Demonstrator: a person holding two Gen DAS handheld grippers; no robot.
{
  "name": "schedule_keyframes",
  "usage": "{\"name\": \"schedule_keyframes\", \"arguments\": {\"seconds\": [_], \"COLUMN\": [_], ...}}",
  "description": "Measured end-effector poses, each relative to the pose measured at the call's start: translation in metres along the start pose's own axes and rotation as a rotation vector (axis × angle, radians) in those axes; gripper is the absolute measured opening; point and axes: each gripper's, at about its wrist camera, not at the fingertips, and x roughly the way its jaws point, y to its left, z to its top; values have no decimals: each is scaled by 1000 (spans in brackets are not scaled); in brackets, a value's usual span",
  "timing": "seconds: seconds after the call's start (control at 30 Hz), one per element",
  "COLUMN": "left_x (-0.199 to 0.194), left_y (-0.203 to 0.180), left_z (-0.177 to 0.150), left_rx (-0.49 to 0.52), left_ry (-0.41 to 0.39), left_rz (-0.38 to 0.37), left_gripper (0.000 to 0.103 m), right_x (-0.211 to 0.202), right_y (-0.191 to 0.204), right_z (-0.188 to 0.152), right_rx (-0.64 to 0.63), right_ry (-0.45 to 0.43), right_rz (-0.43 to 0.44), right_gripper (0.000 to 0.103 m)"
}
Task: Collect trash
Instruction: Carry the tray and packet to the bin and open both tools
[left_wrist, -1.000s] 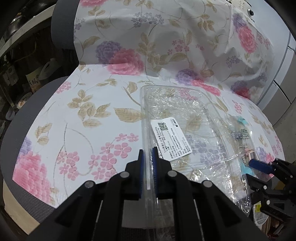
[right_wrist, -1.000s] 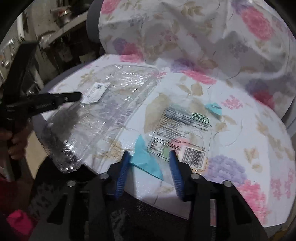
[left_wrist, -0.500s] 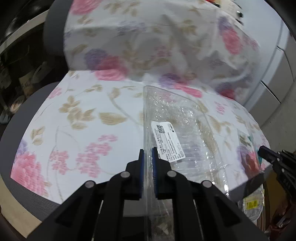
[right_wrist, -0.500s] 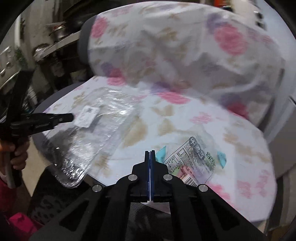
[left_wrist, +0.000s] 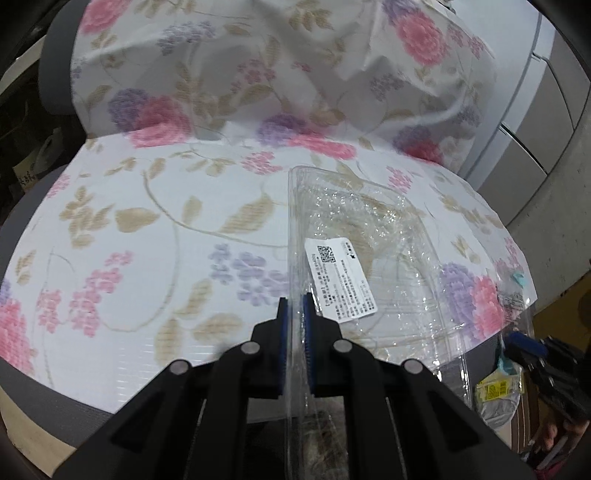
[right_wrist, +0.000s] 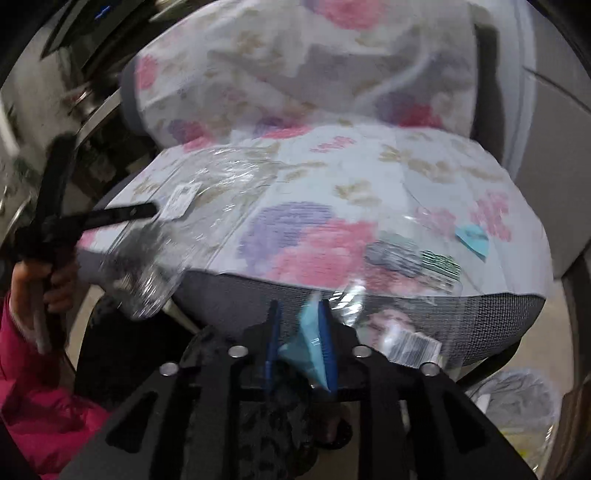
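One chair (left_wrist: 155, 229) under a flowered cover; one clear tray (left_wrist: 369, 258) overhanging its front edge, left gripper (left_wrist: 294, 325) clamped on its rim. Right gripper (right_wrist: 299, 332), jaws just reopened partway, holds the wrapper (right_wrist: 308, 339) loosely. Best squeeze again before carrying both off.

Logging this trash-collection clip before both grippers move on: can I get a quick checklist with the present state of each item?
1. Left gripper clamped on the clear tray rim: ok.
2. Right gripper gripping the wrapper: not ok. Its jaws have just been opening, and the teal corner sits between them with a gap on one side.
3. Wrapper off the seat: not ok, it drapes over the front edge.
4. Lined bin in view: ok, beside the chair.
5. Teal scrap collected: not ok, it lies on the seat.
6. Tray empty: cannot tell.
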Motion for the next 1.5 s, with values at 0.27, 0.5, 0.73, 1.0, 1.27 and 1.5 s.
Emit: {"name": "schedule_keyframes", "arguments": {"seconds": [0.27, 0.5, 0.73, 1.0, 1.27, 1.5], "left_x": [-3, 1, -1, -30, -52, -38], "left_y": [-10, -22, -33, -103, -231, -328], "left_z": [0, 0, -5, -1, -7, -45], "left_rx": [28, 63, 75, 150, 314, 399], "left_ry": [-9, -2, 6, -87, -194, -196], "left_rz": [1, -14, -25, -180, -353, -442], "left_gripper": [6, 6, 6, 5, 5, 5], "right_x": [-40, -41, -24, -97, -202, -242], "right_y": [-15, -61, -65, -65, -107, -163], "right_z": [-1, -42, -34, -29, -62, -115], "right_rx": [52, 276, 360, 310, 369, 488], "right_ry": [-93, -34, -39, -211, -342, -319], "right_rz": [-144, -86, 31, -61, -317, -471], "right_gripper": [66, 66, 21, 1, 1, 2]}}
